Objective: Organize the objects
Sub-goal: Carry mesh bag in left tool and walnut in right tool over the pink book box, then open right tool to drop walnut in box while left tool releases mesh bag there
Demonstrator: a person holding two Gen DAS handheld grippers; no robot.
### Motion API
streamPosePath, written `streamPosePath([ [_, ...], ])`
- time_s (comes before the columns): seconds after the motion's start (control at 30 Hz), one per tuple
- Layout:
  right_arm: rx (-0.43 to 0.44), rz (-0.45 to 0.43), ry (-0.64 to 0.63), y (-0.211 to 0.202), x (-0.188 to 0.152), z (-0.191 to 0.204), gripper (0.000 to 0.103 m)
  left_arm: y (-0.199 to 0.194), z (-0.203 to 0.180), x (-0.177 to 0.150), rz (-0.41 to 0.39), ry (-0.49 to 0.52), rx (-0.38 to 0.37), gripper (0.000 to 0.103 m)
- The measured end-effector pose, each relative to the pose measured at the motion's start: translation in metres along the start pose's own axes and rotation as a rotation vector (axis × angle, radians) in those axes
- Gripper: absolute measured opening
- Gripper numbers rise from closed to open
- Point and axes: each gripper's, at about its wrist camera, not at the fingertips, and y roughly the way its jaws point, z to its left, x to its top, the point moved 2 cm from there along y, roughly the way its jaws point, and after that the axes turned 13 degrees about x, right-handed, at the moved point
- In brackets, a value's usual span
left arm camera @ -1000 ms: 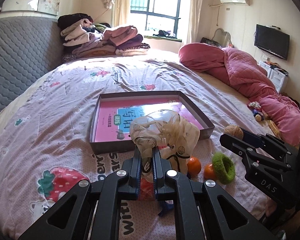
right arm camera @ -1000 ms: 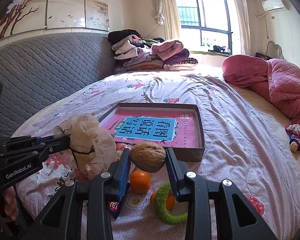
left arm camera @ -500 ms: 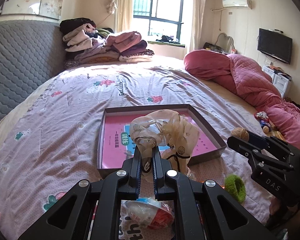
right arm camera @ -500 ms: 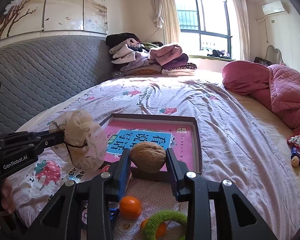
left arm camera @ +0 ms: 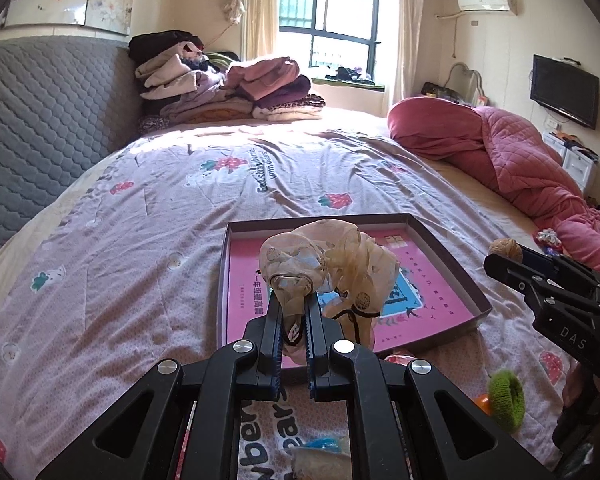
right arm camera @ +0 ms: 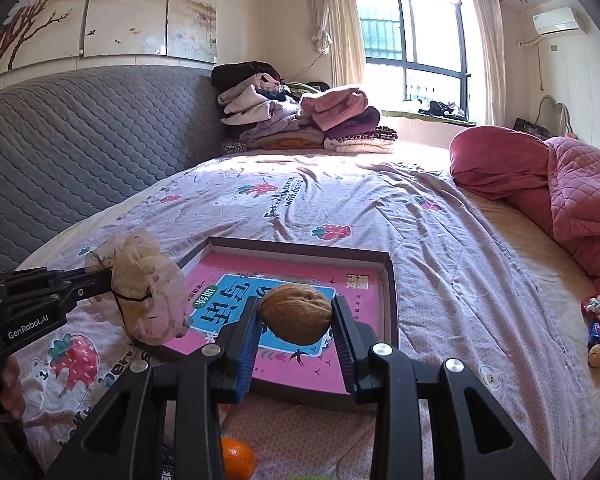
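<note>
Pink-lined tray point(right arm camera: 392, 280) rim just ahead of both jaws | bedspread point(left arm camera: 140, 240) beyond | left gripper point(left arm camera: 294, 312) jaws narrow, pinching sheer pouch point(left arm camera: 332, 264) | right gripper point(right arm camera: 296, 320) jaws clamp walnut point(right arm camera: 296, 314), seemingly above tray.

Home bedroom: bed point(left arm camera: 148, 240), folded clothes point(left arm camera: 228, 88), wall television point(left arm camera: 564, 90).

Both wrist views face window; share tray point(left arm camera: 452, 258).
</note>
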Motion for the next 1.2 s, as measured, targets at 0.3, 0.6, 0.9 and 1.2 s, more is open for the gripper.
streamPosePath([
  [0.3, -0.014, 0.081, 0.014, 0.031, -0.004, -0.021, 0.036, 0.032, 0.000, 0.009, 0.029, -0.021, -0.004, 0.009],
  [0.6, 0.000, 0.192, 0.012, 0.064, -0.016, -0.035, 0.036, 0.060, -0.002, 0.001, 0.081, -0.026, -0.007, 0.009],
  [0.9, -0.011, 0.287, 0.054, 0.086, -0.031, -0.051, 0.036, 0.076, 0.005, -0.002, 0.114, -0.043, 0.004, 0.009],
  [1.2, -0.015, 0.322, 0.087, 0.091, -0.038, -0.057, 0.036, 0.087, 0.000, -0.008, 0.148, -0.061, 0.046, 0.010],
])
